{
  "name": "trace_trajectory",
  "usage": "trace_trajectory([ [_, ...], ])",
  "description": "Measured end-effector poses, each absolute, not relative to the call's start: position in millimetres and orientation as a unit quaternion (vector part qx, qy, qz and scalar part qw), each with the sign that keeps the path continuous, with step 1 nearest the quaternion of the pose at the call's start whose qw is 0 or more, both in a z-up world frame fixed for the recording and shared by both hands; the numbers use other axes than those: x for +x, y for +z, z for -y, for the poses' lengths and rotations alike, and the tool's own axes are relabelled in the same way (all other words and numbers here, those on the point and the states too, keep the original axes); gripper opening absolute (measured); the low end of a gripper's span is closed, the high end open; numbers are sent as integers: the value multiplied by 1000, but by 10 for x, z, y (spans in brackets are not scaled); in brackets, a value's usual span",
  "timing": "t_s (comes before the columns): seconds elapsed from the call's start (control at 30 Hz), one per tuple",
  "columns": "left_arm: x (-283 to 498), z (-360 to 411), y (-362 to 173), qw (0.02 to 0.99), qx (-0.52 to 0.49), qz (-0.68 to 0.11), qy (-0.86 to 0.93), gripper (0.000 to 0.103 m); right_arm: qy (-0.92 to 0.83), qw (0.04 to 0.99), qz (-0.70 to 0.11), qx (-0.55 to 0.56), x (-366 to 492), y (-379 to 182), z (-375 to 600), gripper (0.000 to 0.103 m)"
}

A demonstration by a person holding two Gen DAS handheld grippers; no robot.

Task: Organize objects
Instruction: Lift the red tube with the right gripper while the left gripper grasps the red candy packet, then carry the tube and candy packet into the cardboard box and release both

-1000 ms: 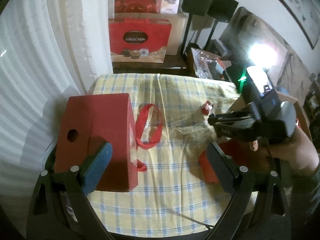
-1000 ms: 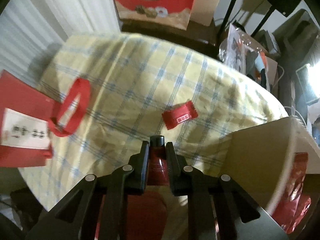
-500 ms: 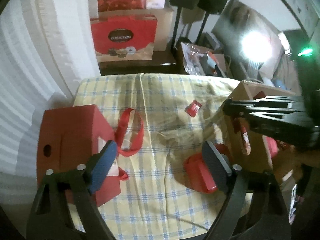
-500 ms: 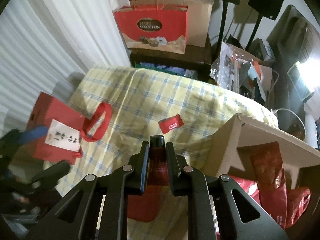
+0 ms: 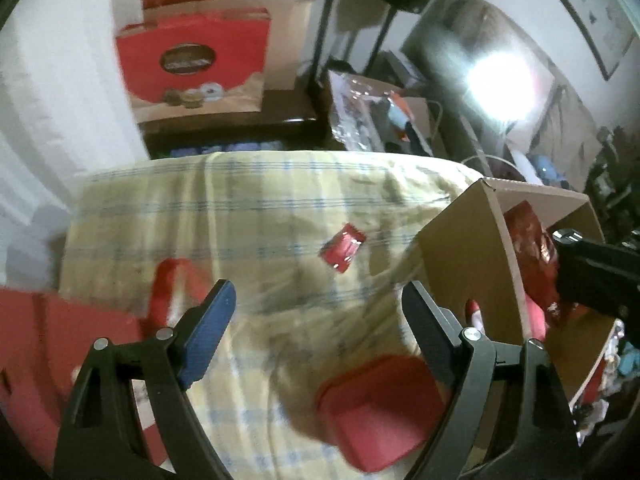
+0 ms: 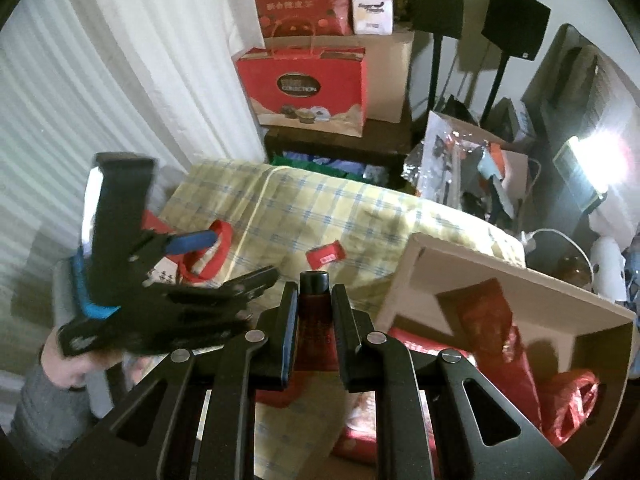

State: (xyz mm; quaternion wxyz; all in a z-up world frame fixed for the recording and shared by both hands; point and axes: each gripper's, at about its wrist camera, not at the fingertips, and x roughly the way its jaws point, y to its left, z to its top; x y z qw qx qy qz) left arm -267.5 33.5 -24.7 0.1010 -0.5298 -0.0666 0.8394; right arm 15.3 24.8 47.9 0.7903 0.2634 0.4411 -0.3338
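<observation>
My right gripper [image 6: 316, 304] is shut on a dark red bottle with a black cap [image 6: 315, 308], held high above the table beside an open cardboard box [image 6: 516, 280]. My left gripper [image 5: 316, 312] is open with nothing between its fingers, hovering over the checked tablecloth [image 5: 260, 220]. Just below its right finger lies a flat red box [image 5: 380, 400]. A small red packet [image 5: 343, 247] rests mid-table. The right wrist view shows the left gripper [image 6: 224, 258] at the left, held by a hand. A red gift bag [image 5: 60, 340] with a loop handle [image 5: 172, 292] lies at the left edge.
The cardboard box [image 5: 460, 260] at the table's right holds several red bags [image 6: 492, 320]. Behind the table stand a red gift bag [image 6: 304, 88], cartons, two speaker stands [image 6: 436, 64] and cluttered packaging [image 6: 460, 160]. A white curtain [image 6: 140, 80] hangs at the left.
The left gripper swung right, away from the red gift bag, to hover near the flat red box, its jaws slightly narrower. The right gripper rose with the bottle, towards the cardboard box.
</observation>
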Motion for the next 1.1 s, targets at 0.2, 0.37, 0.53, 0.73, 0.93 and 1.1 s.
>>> trace_trajectory([
  [0.2,-2950,-513,-505,104,-544,32,832,83,-343,785,-439,269,-39,489,-204,16],
  [0.37,-3114,-695,-685,116,-545,-4,830,81,-349,782,-437,275,-183,465,-135,16],
  [0.53,-3246,-809,-848,121,-551,-27,825,69,-350,779,-434,289,-280,374,-54,16],
  [0.73,-3302,-915,-989,135,-561,-37,816,53,-350,775,-429,304,-357,277,5,16],
  [0.93,-3306,-1037,-999,129,-561,-73,814,39,-351,769,-434,311,-411,197,23,16],
  [1.1,-3331,-1004,-987,122,-572,-62,809,20,-366,761,-427,325,-466,164,35,16],
])
